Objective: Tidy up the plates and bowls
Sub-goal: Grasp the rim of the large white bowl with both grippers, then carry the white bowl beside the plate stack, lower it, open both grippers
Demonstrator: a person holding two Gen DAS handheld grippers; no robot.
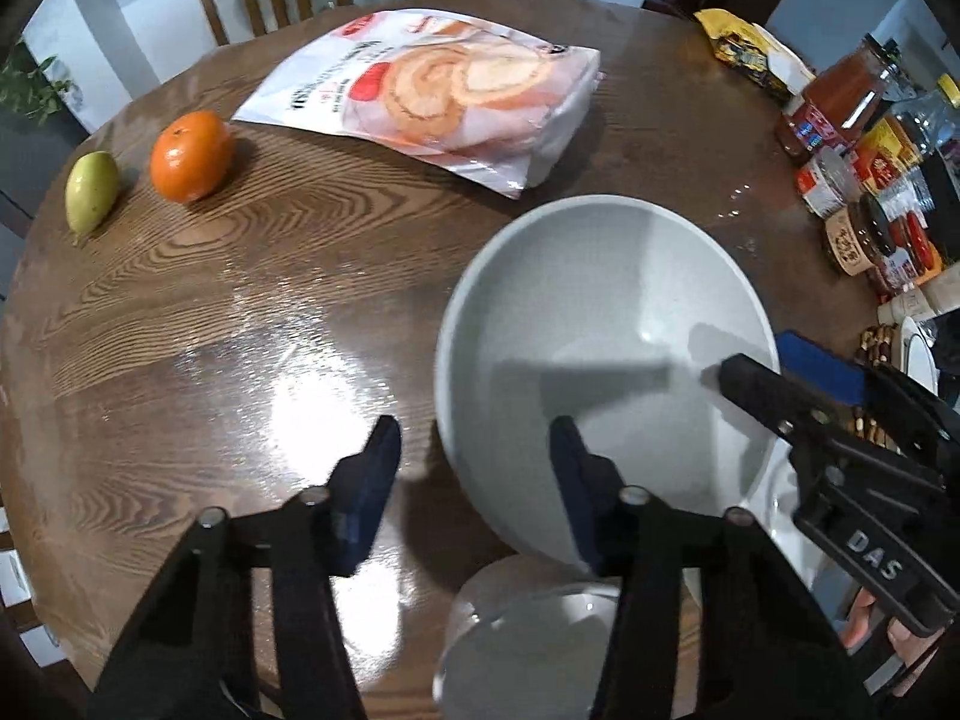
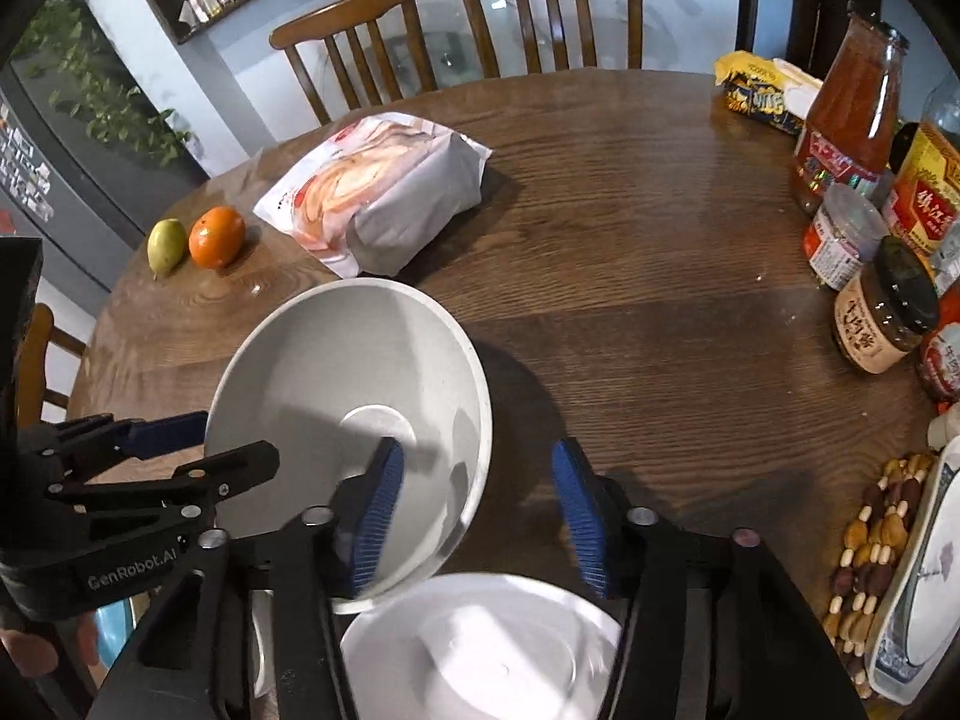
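Nearest, white plate (image 2: 492, 648): flat on the bench (image 1: 240, 300), partly under the bowl; likely the stacking base.

Left gripper (image 1: 477, 462), right gripper (image 2: 480, 480): each set apart, straddling opposite sides of the rim, one finger inside and one outside; no pad visibly pressing.

Grey bowl (image 1: 600, 312): tilted, near edge over the plate; two-sided hold judged meant to steady a wide, slippery vessel.

Beyond: cake-roll bag (image 1: 432, 102), orange (image 1: 191, 155), pear (image 1: 91, 189), jars (image 2: 882, 312), chairs (image 2: 540, 12); all clear of the work.
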